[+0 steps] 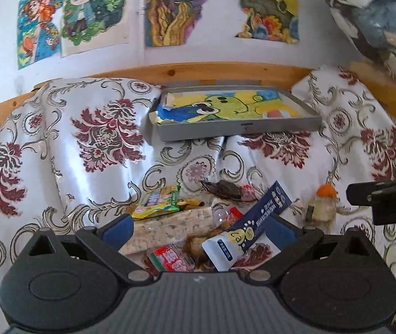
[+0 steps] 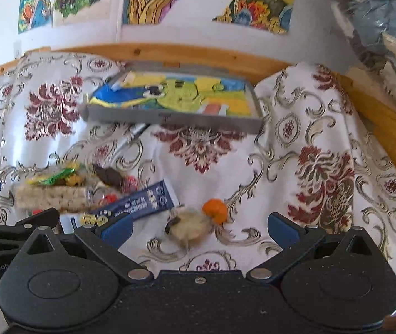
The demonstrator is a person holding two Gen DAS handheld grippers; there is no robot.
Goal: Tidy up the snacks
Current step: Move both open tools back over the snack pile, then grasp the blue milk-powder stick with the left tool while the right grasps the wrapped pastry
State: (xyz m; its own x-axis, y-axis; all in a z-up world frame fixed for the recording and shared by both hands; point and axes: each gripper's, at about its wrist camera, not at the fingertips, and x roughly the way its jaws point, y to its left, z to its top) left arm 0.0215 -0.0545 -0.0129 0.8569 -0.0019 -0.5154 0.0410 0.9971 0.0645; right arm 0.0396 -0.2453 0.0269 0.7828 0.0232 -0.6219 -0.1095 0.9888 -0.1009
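Note:
A heap of snacks lies on the flowered cloth. In the left wrist view my left gripper (image 1: 198, 226) stands open over it, its blue fingers on either side of a pale rice-cracker bar (image 1: 164, 231), a red candy pack (image 1: 170, 260) and a navy-and-white sachet (image 1: 248, 231). A yellow-green packet (image 1: 159, 203) and a dark wrapped snack (image 1: 225, 190) lie just beyond. My right gripper (image 2: 199, 226) is open above a pale snack with an orange top (image 2: 198, 220). Further back sits a grey shallow tray (image 1: 242, 130) lined with a cartoon picture, with no snacks in it.
The cloth (image 1: 92, 128) is bunched into folds, raised at left and right of the tray. A wooden rail (image 1: 198, 69) runs behind, under a wall of drawings. Bagged bedding (image 1: 378, 16) piles up at the far right. The right gripper's body (image 1: 387, 200) juts in at the right edge.

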